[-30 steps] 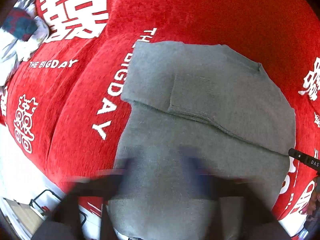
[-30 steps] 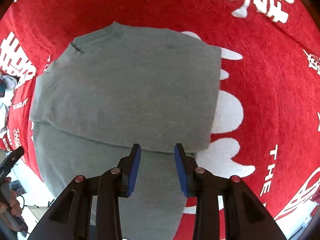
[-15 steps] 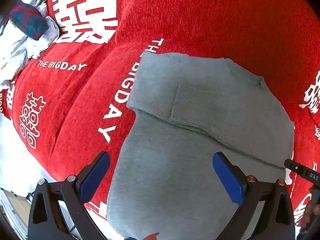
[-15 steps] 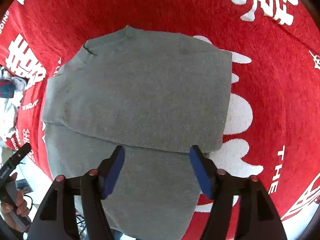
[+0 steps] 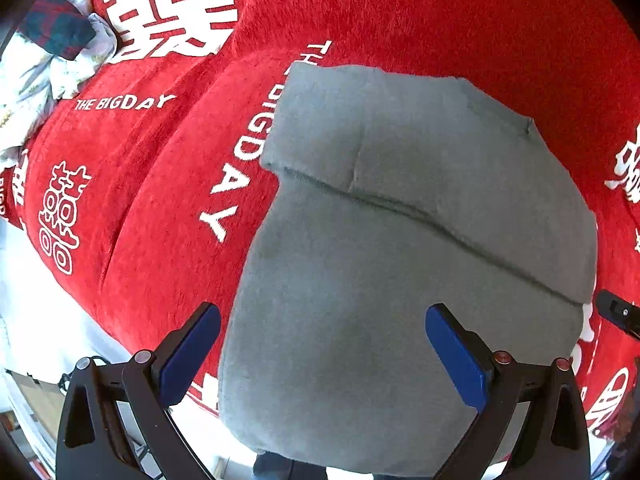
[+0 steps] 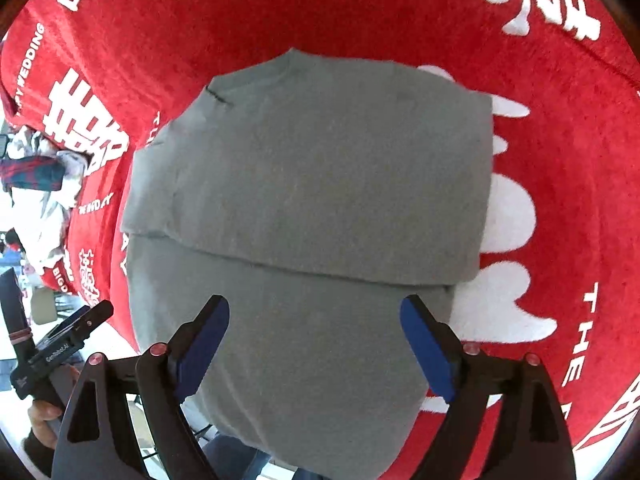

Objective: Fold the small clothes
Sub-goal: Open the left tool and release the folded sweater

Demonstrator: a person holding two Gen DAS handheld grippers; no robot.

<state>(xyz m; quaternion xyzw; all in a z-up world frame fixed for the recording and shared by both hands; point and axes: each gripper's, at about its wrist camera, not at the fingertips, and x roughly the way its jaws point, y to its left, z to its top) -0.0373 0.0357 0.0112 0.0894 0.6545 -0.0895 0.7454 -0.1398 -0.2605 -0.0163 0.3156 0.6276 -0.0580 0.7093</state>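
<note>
A grey sweater (image 5: 400, 240) lies on a red cloth-covered table (image 5: 160, 184), with its sleeves folded in over the chest; its hem hangs over the near edge. It also shows in the right wrist view (image 6: 320, 200). My left gripper (image 5: 322, 344) is open and empty above the hem's left part. My right gripper (image 6: 316, 340) is open and empty above the hem's right part. The left gripper's body shows at the lower left of the right wrist view (image 6: 60, 344), held by a hand.
A heap of other clothes, white with a dark plaid piece (image 5: 52, 36), lies at the table's far left; it also shows in the right wrist view (image 6: 36, 176). The red cloth (image 6: 560, 160) bears large white lettering. The near table edge drops to the floor.
Both grippers opened wide, from nearly shut a second ago, and drew back slightly toward the near edge. The sweater lies still.
</note>
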